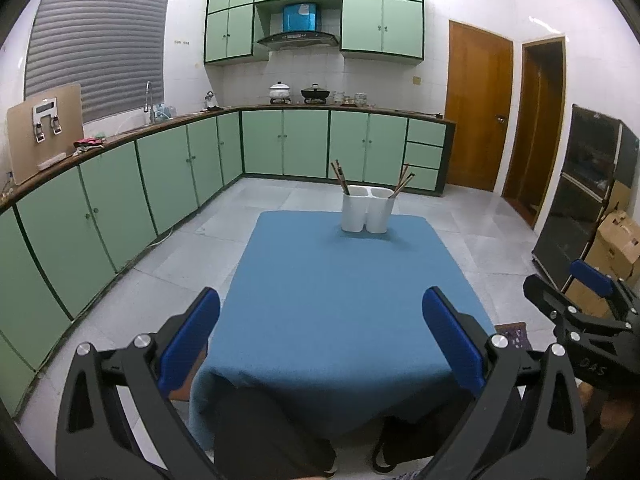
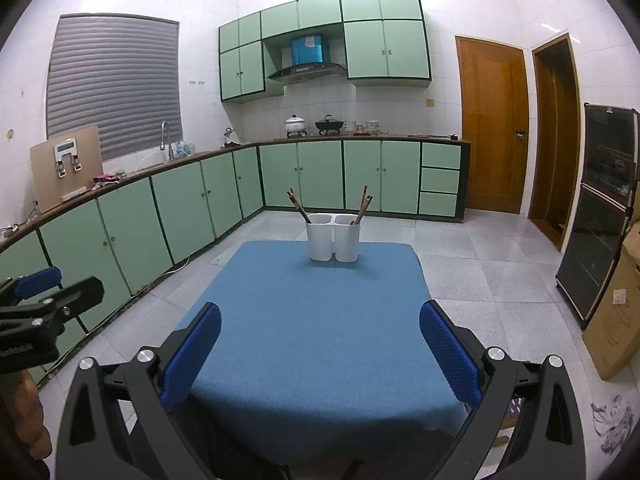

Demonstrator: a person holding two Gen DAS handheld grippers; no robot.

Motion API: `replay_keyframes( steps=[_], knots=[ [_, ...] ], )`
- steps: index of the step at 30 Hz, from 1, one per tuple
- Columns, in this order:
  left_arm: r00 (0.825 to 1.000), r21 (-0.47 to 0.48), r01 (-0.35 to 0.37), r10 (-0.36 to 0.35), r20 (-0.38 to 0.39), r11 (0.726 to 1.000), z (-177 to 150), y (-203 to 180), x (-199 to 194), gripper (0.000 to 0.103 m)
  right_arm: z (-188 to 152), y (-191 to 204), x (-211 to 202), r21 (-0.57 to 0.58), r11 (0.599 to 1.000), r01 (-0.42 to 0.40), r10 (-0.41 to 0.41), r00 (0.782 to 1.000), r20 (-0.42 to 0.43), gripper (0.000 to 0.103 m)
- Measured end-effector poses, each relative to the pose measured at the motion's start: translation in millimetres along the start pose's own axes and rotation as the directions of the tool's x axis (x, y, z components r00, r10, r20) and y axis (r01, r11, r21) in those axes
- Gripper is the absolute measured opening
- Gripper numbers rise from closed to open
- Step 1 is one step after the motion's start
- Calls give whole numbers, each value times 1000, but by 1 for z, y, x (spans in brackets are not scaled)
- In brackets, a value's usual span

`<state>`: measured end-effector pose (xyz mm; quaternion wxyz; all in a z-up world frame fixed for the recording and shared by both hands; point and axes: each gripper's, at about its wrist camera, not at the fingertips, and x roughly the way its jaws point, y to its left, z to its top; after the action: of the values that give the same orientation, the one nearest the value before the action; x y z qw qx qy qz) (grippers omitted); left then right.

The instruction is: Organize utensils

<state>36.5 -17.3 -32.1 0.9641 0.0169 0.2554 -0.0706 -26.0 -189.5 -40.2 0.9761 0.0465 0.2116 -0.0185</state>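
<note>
Inspection finds one table under a blue cloth [image 1: 344, 280] in a kitchen with green cabinets [image 1: 168, 172]. We count one white utensil holder [image 1: 367, 210] with two compartments, standing upright near the table's far edge. Brown chopsticks lean in both: the left bunch [image 1: 340, 178] tilts left, the right bunch [image 1: 403, 184] tilts right; the sticks overlap, so we cannot count them exactly. We record two grippers, each with two blue-padded fingers. The left gripper [image 1: 320, 344] hangs over the near edge of the table, jaws spread wide, nothing between them. The right gripper [image 2: 320, 350] sits likewise, wide apart and empty. Both are well apart from the holder. Two pots [image 2: 312, 125] stand on the far counter.
</note>
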Motion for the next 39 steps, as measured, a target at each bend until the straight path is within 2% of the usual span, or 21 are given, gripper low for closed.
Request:
replay_keyframes(
  steps=[39],
  knots=[
    [1000,-28,-10,10,-12,1000,2,1,0,98,8,-3,-11,-7,1000,-4,4,999,31,97]
  ],
)
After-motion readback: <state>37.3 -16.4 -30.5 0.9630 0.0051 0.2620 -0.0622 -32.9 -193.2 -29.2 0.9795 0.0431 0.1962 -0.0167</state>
